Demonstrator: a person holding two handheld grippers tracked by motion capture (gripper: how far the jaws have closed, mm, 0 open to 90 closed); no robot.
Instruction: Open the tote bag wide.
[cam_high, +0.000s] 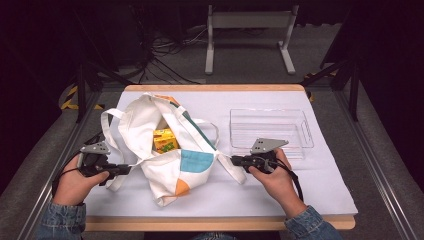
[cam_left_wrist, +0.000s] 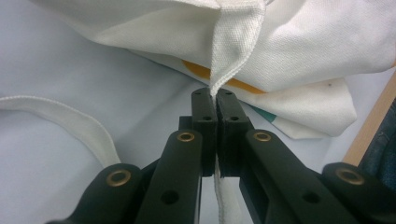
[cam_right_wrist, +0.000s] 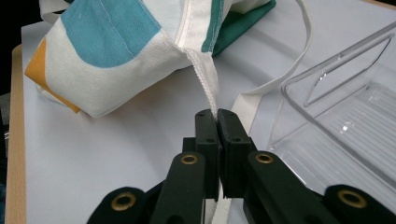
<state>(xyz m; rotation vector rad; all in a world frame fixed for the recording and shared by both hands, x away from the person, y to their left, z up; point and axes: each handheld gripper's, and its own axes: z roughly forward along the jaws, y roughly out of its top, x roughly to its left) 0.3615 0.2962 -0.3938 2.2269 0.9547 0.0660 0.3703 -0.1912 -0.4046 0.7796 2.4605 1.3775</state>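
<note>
A white cloth bag (cam_high: 165, 150) with teal and orange patches lies on the white mat, its mouth pulled open. A yellow carton (cam_high: 164, 140) shows inside it. My left gripper (cam_high: 127, 169) is shut on the bag's left edge (cam_left_wrist: 219, 79), the cloth pinched between its jaws. On the bag's other side my right gripper (cam_high: 234, 160) is shut on the right edge (cam_right_wrist: 205, 79) near a strap. In the right gripper view the teal and orange bag (cam_right_wrist: 112, 46) rises just beyond the jaws.
A clear plastic bin (cam_high: 270, 131) stands right of the bag, close to my right hand; its wall (cam_right_wrist: 336, 79) is beside the right jaws. Loose bag straps (cam_left_wrist: 60, 121) lie on the mat (cam_high: 300, 185). The table's wooden edge (cam_high: 220, 222) runs along the front.
</note>
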